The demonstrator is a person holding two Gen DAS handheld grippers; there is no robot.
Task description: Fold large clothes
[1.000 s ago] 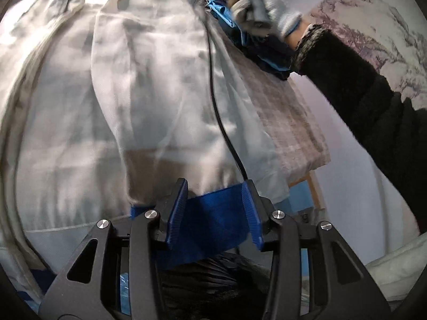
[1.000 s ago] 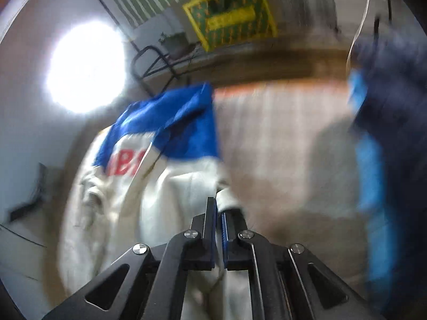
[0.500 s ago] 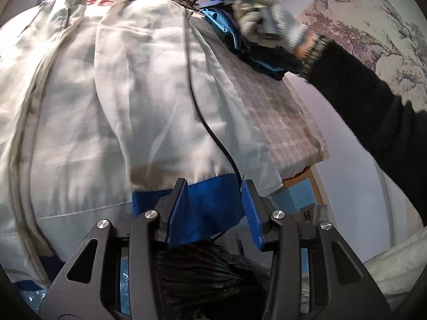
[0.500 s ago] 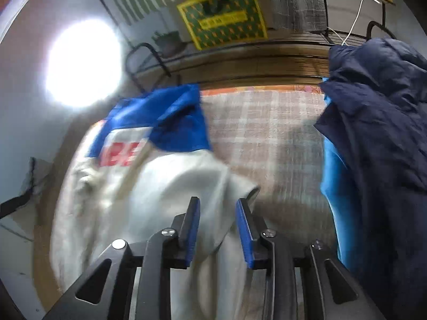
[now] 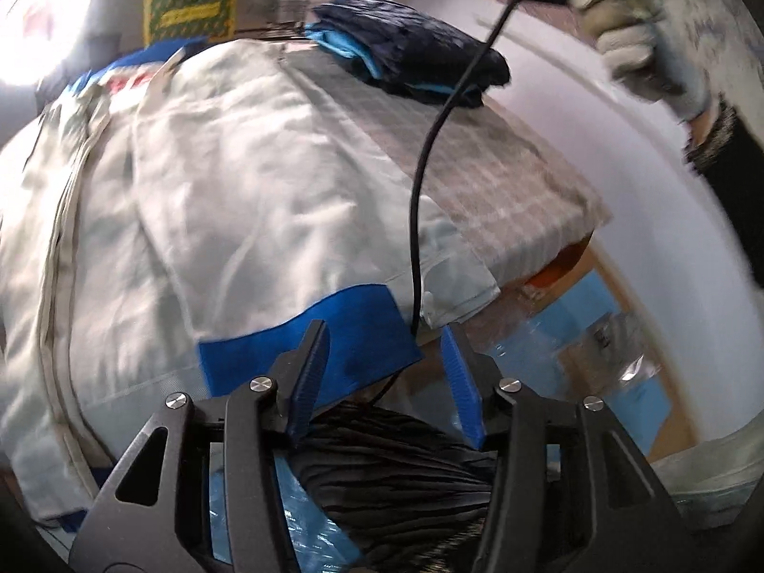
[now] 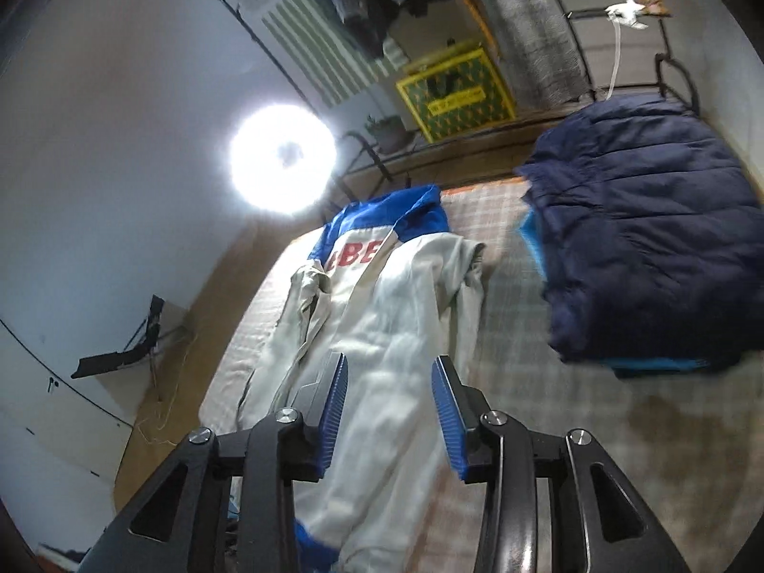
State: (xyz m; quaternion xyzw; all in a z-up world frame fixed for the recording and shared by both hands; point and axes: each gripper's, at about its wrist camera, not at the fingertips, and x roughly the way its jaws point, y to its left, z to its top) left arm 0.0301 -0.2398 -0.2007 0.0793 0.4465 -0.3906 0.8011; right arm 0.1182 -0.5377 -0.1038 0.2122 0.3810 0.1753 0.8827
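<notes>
Left wrist view: left gripper has just been opening, blue cuff loose between. Right gripper likewise, empty. Smooth jacket flat before folding.

Black claw, blue ribbed pads, silver screws; grey glove, black sleeve

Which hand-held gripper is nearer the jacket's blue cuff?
Left. The left hand-held gripper is open right at the blue cuff; the right hand-held gripper is open, lifted well above the white jacket.
</notes>
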